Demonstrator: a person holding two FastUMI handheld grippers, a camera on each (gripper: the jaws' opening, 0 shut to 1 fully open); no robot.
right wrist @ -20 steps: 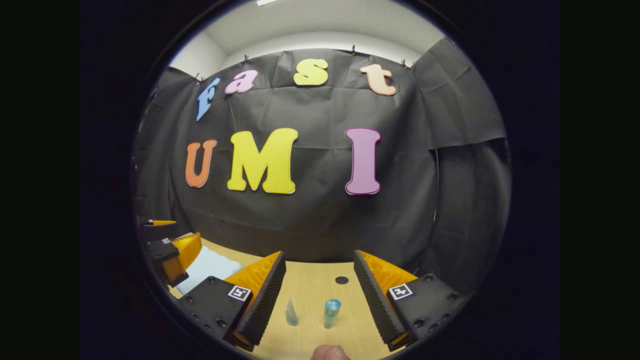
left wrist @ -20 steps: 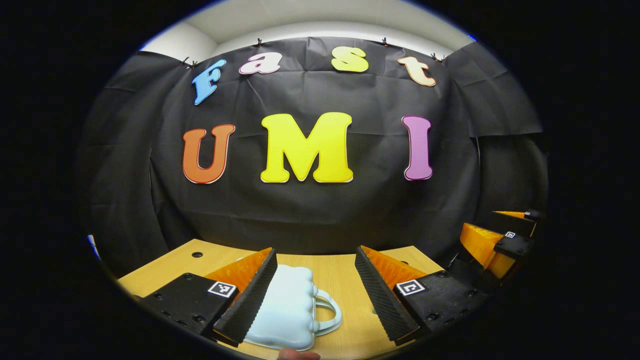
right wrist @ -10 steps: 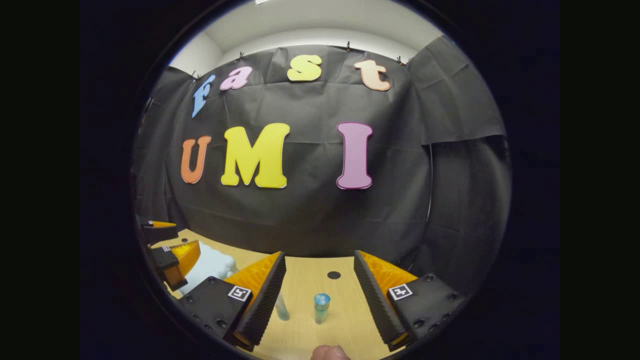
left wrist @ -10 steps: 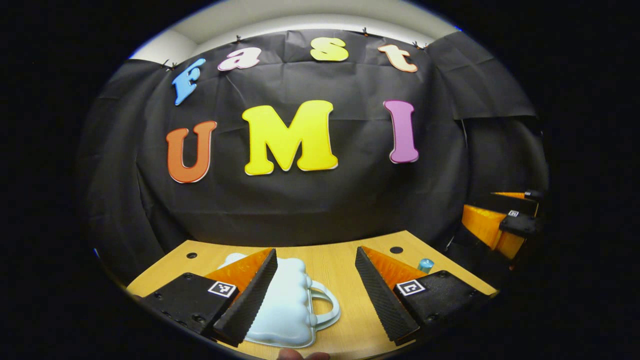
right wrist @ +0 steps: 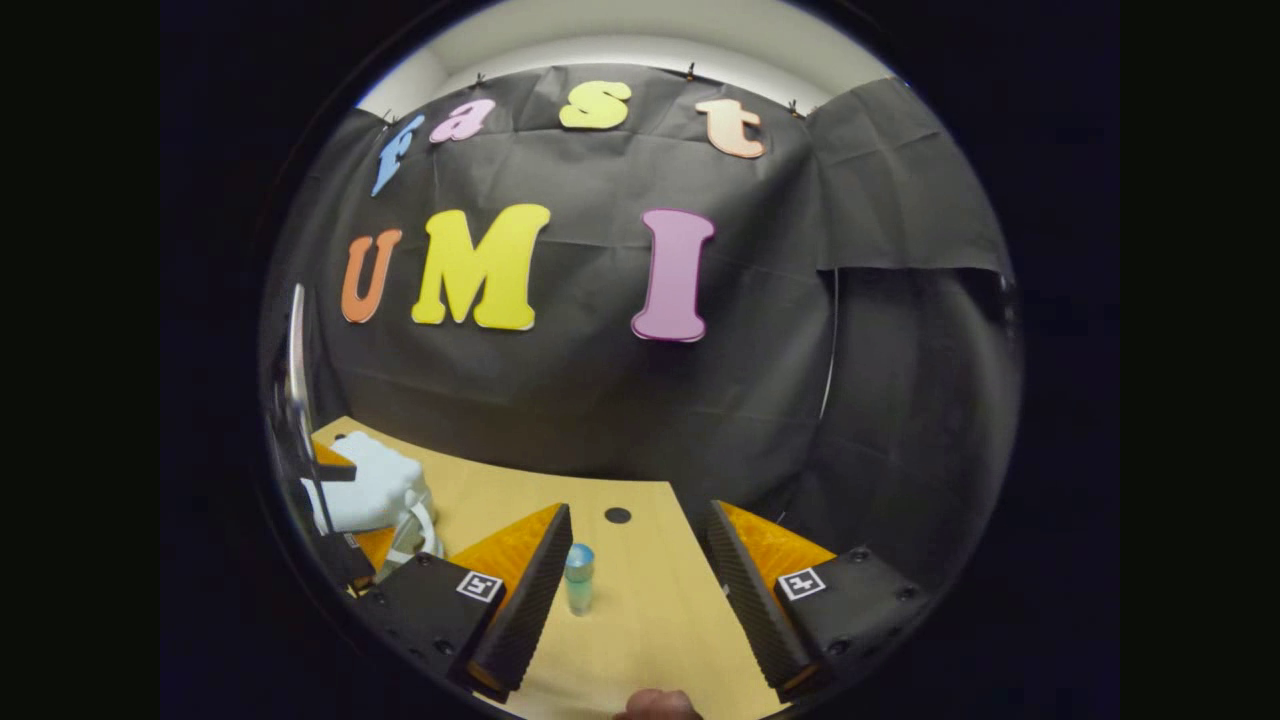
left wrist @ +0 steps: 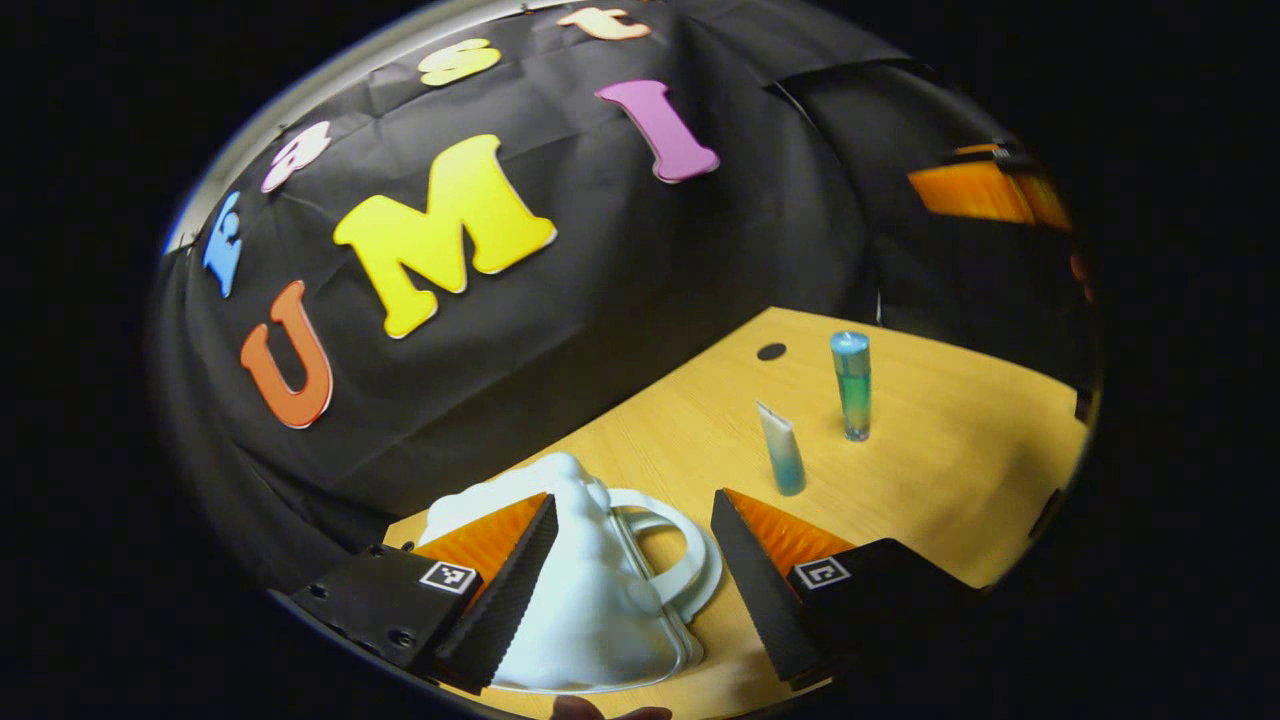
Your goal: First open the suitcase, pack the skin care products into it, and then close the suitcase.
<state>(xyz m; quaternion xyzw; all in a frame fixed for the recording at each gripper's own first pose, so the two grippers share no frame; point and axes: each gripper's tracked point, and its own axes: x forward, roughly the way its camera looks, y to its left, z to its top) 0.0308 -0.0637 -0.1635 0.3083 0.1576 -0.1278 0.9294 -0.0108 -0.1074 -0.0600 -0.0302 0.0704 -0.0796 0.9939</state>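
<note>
The wooden surface (left wrist: 930, 470) is a pale, fine-grained board with a small dark round hole (left wrist: 771, 351) near its far edge, set against the booth's black cloth wall.

On it lies the suitcase (left wrist: 590, 600), a small pale blue case with a puffy, lumpy shell that looks like smooth moulded plastic, and a curved loop handle (left wrist: 680, 545) at one side. Its lid is down; what it holds cannot be told. In the right gripper view the suitcase (right wrist: 375, 490) sits at the far left of the surface.

The left tool (left wrist: 630, 575) hovers low over the suitcase with its two ribbed, wedge-shaped fingers spread wide apart, holding nothing; one finger overlaps the shell in the view and the handle shows in the gap between them. Whether that finger touches the shell cannot be told.

The right tool (right wrist: 640, 590) is likewise wide open and empty above the bare wood.

Two skin care products stand upright on the surface, well apart from the suitcase and near each other. The taller is a clear cylindrical bottle (left wrist: 852, 385) with blue-green contents and a round blue cap; in the right gripper view the bottle (right wrist: 578, 578) stands just beside the right tool's left finger. The smaller is a translucent tube (left wrist: 782, 450), flat-crimped at the top and blue towards its base.
</note>
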